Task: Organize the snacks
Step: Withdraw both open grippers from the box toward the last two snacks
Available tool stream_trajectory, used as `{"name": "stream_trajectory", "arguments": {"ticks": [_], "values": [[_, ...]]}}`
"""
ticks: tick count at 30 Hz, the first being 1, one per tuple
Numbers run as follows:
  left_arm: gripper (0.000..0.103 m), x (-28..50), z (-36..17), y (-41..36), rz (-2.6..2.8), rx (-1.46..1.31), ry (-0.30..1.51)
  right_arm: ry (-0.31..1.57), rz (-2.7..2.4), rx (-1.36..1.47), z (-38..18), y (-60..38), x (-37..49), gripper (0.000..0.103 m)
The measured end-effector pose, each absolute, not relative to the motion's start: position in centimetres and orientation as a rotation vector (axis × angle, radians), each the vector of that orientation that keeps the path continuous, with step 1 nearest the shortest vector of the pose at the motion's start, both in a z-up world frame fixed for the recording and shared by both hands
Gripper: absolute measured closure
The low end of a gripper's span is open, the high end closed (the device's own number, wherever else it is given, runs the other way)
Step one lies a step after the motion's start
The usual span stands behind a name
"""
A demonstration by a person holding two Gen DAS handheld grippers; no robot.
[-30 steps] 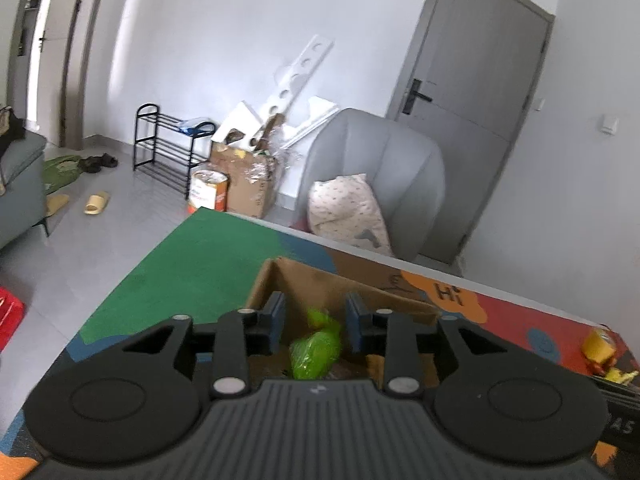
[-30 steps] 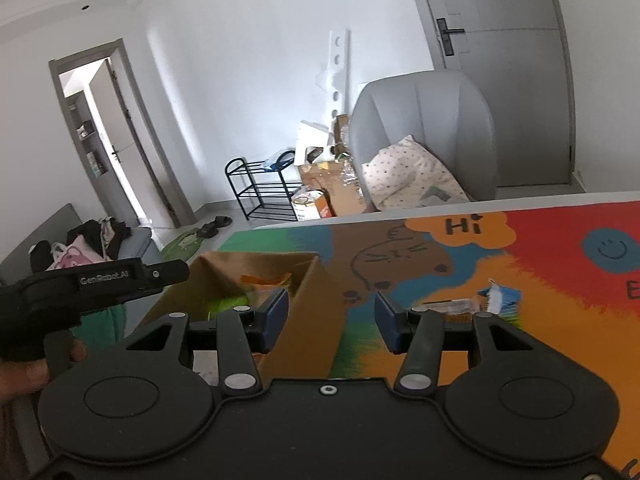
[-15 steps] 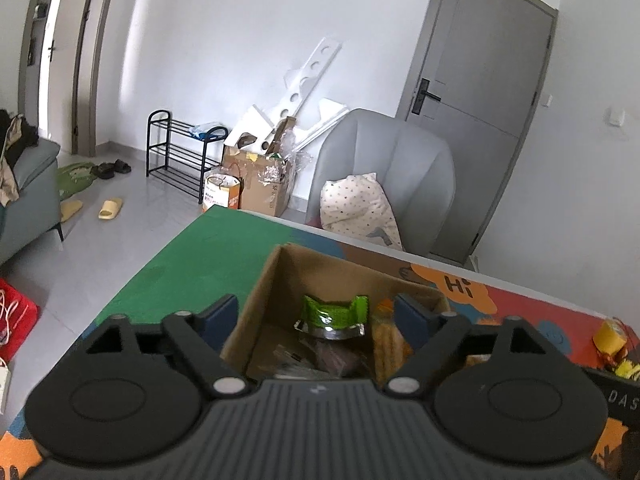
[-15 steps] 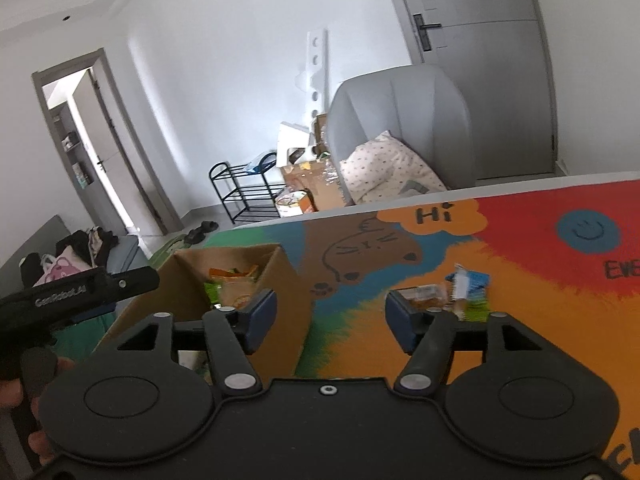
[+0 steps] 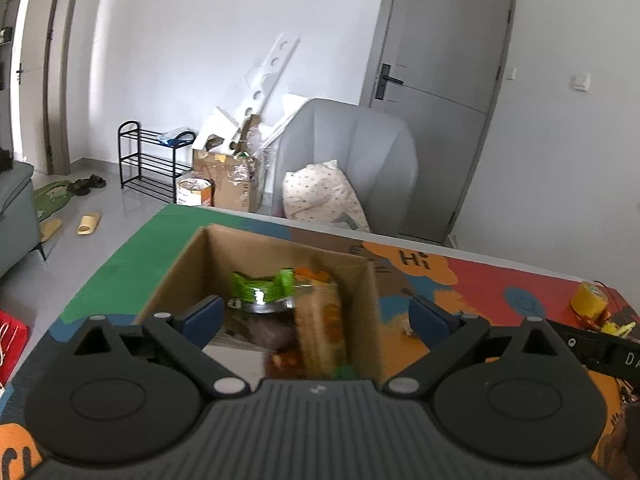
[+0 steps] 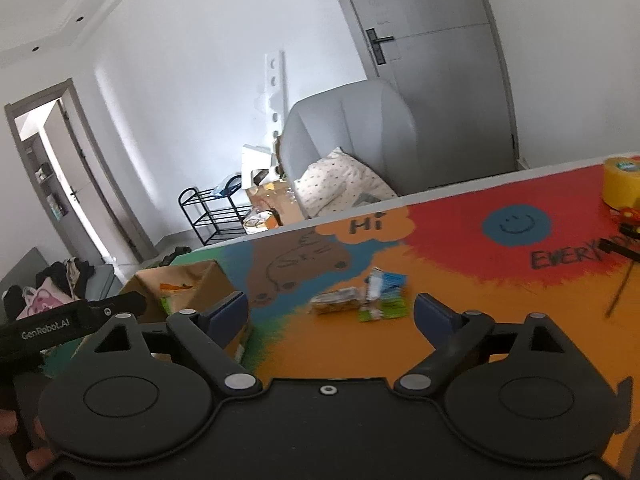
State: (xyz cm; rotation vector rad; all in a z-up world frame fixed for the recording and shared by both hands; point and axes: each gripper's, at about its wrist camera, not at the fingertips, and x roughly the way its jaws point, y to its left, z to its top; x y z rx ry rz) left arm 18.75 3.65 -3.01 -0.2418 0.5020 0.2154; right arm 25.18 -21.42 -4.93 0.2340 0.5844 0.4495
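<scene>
The left tongs [image 5: 316,314] hang spread wide and empty above the near end of the box [image 5: 372,300], which sits on the left part of the bench [image 6: 460,248]. Inside the box lie a green packet [image 5: 260,288] toward the far wall and an orange packet [image 5: 320,320] against the right wall; what lies under them is too blurred to name.

The right tongs [image 6: 332,312] are likewise spread and hold nothing. Straight ahead of them, a little farther out on the bench, lies a small cluster of loose snacks: a brownish packet [image 6: 338,300] with its long axis running left to right, and touching it on the right a blue packet [image 6: 386,282] over a green one [image 6: 384,310]. The cluster is blurred, so finer detail cannot be told.

These snacks lie well to the right of the box and squarely between the right fingers' line of sight, so the right tongs look the nearer and better placed. With the brownish packet lying crosswise, a grip across its short width seems the natural approach, followed by a carry leftward to the box.

A yellow tape roll [image 6: 622,184] stands at the far right, well apart.
</scene>
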Motion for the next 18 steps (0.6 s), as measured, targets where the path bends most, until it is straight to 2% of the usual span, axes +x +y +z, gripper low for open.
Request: {"name": "stream_trajectory", "arguments": {"ticks": [18], "values": [[0.004,21.4,-2.8,-2.6,0.081,-0.207,0.488,0.601,0.456,0.270,-6.0,-24.7,27.4,0.012]]}}
